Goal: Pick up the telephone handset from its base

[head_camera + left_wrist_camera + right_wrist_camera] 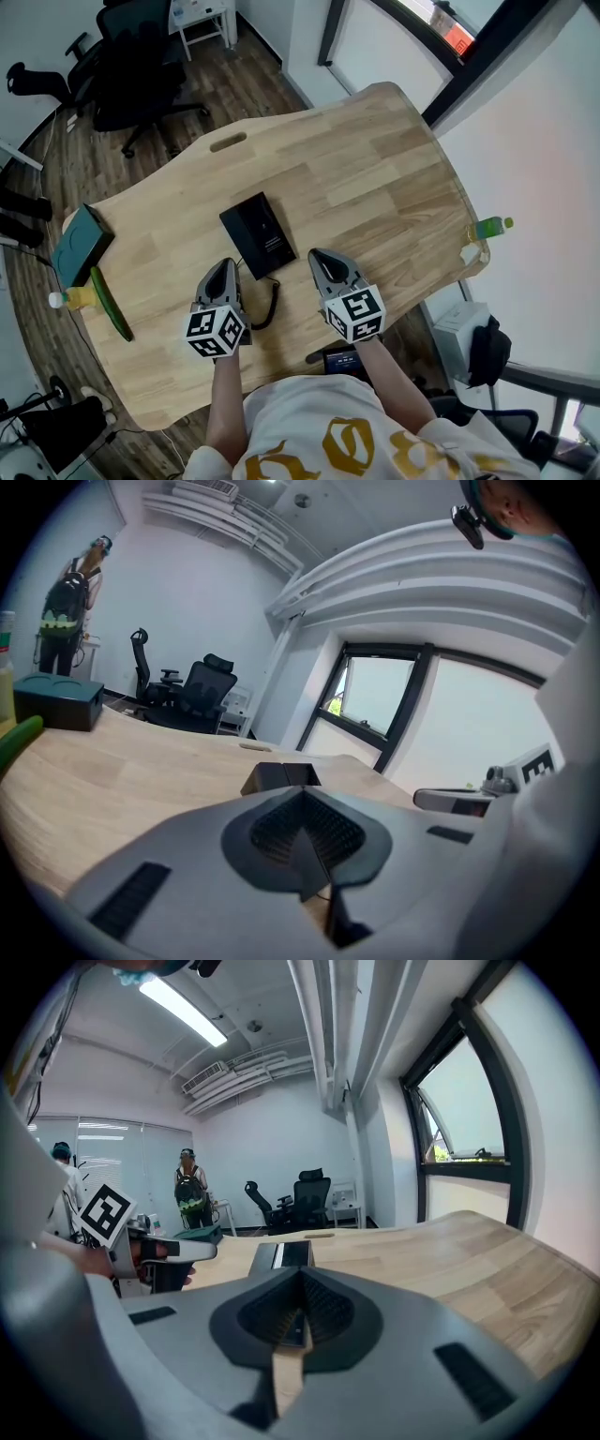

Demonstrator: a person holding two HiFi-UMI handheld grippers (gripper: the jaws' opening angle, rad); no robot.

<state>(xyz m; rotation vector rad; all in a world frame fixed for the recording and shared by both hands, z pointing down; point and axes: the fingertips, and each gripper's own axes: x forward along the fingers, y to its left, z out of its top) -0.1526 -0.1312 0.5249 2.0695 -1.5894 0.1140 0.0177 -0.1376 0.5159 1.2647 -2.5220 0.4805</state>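
Note:
A black telephone (258, 234) lies on the wooden table (375, 169), with its handset resting on the base and a dark coiled cord (269, 306) trailing toward me. My left gripper (226, 264) hovers just short of the phone's near left corner, jaws shut and empty. My right gripper (317, 254) is to the right of the phone's near end; its jaws look shut with nothing between them. In the left gripper view the phone (281, 776) sits straight beyond the closed jaws (302, 797). The right gripper view shows the phone (291, 1252) ahead of its jaws (300, 1283).
A teal box (82, 244), a long green object (111, 303) and a yellowish bottle (70, 298) sit at the table's left edge. A green bottle (489, 227) stands at the right edge. Office chairs (141, 66) are beyond the table. People stand far off.

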